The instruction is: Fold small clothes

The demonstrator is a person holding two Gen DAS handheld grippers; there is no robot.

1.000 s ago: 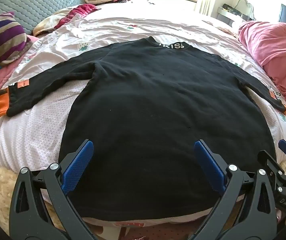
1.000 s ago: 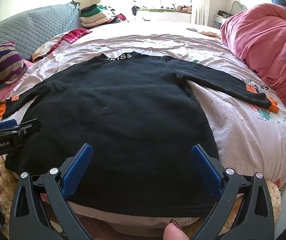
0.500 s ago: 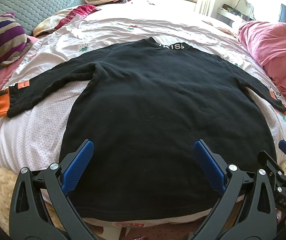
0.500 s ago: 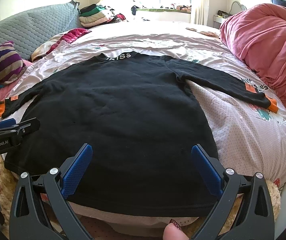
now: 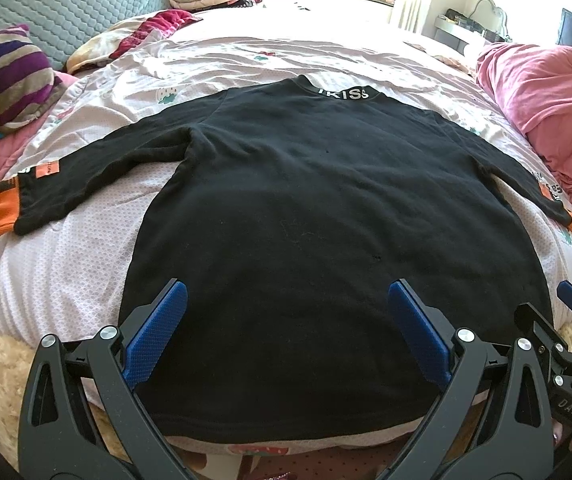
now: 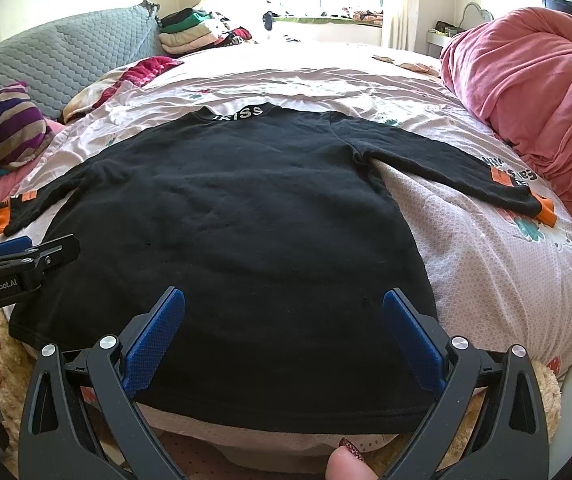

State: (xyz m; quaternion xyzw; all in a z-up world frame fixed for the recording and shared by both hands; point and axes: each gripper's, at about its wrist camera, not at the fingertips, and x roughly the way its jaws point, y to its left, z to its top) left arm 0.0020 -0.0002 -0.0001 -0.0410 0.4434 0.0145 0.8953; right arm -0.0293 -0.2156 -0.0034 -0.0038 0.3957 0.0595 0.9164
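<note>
Jaws of both your left gripper (image 5: 283,334) and right gripper (image 6: 283,336) are spread, holding nothing. The black sweater (image 5: 326,240) lies flat at twelve o'clock; soft and limp, so pinch the orange cuff (image 5: 5,210) at ten.

Honestly you've barely budged: your left gripper (image 6: 21,258) crept a hair higher at the right wrist view's edge. Nothing else looks any different.
</note>
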